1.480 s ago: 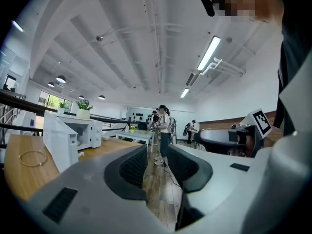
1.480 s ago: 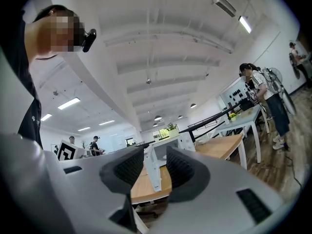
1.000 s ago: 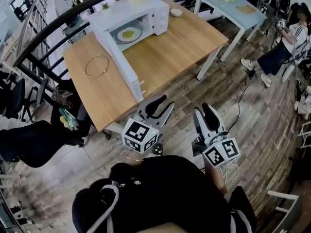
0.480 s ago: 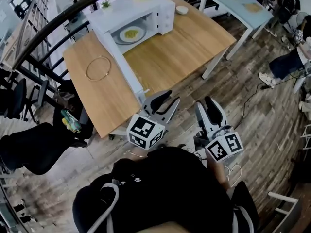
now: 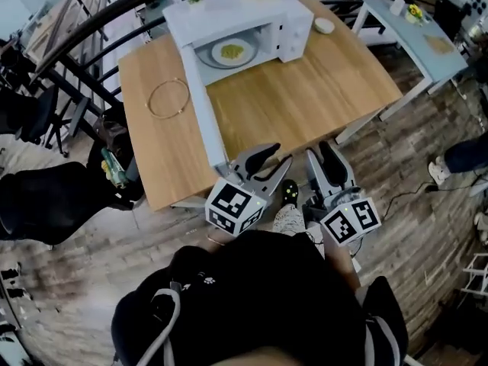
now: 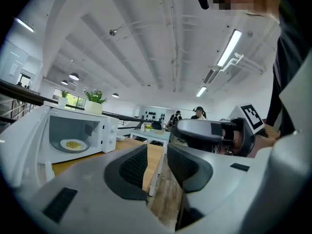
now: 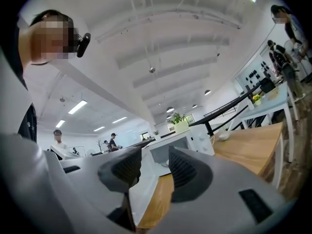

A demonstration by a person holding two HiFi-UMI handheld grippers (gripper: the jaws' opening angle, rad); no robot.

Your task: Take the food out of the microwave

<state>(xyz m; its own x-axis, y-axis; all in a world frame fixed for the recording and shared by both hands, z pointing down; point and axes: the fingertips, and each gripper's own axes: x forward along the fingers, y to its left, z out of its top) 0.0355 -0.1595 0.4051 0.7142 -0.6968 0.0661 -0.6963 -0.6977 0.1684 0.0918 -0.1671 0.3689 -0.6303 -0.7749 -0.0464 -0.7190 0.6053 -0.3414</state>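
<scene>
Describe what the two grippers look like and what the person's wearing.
Both the left gripper and right gripper have pale grey bodies, black ribbed pads and a cube of black-and-white square markers. The person wears a black top.

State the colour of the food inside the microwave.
Yellow; the food shows best in the head view.

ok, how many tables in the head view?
2. The wooden table holding the microwave, and a light blue table at the upper right. Others may lie out of frame.
</scene>
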